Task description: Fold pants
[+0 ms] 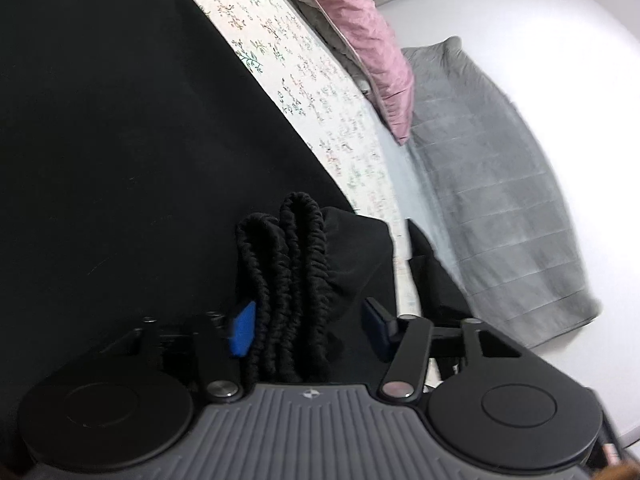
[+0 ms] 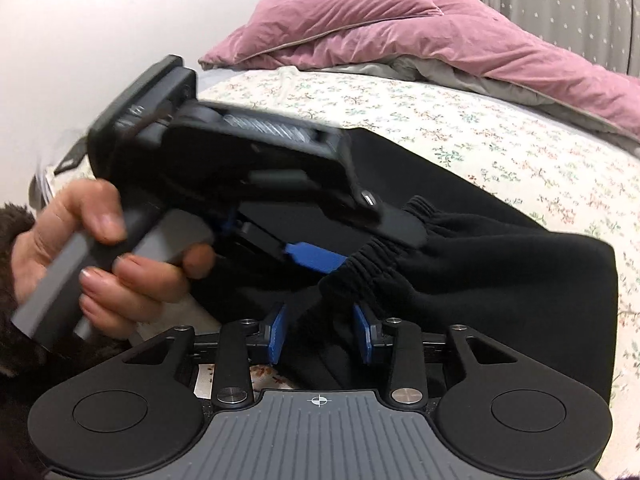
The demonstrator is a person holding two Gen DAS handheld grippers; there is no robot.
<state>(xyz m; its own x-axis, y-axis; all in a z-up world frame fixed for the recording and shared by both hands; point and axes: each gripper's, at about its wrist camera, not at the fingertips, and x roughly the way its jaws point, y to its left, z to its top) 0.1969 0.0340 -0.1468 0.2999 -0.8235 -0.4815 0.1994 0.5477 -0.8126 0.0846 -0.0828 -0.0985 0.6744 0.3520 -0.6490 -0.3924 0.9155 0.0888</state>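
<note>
Pink duvet [image 2: 400, 36] blocks the far bedsheet [image 2: 400, 116].

object: black pants [image 2: 480, 280] | look: soft dark fabric, gathered elastic waistband [image 1: 288, 288] | state: doubled over, waistband bunched in ridges | place: on floral bedsheet, centre to right of right-wrist frame; fills left half of left-wrist frame

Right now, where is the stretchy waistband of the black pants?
In the left wrist view the bunched waistband stands between the left gripper's blue fingers, low in the middle. The black pants lie on the flowered bedsheet.
</note>
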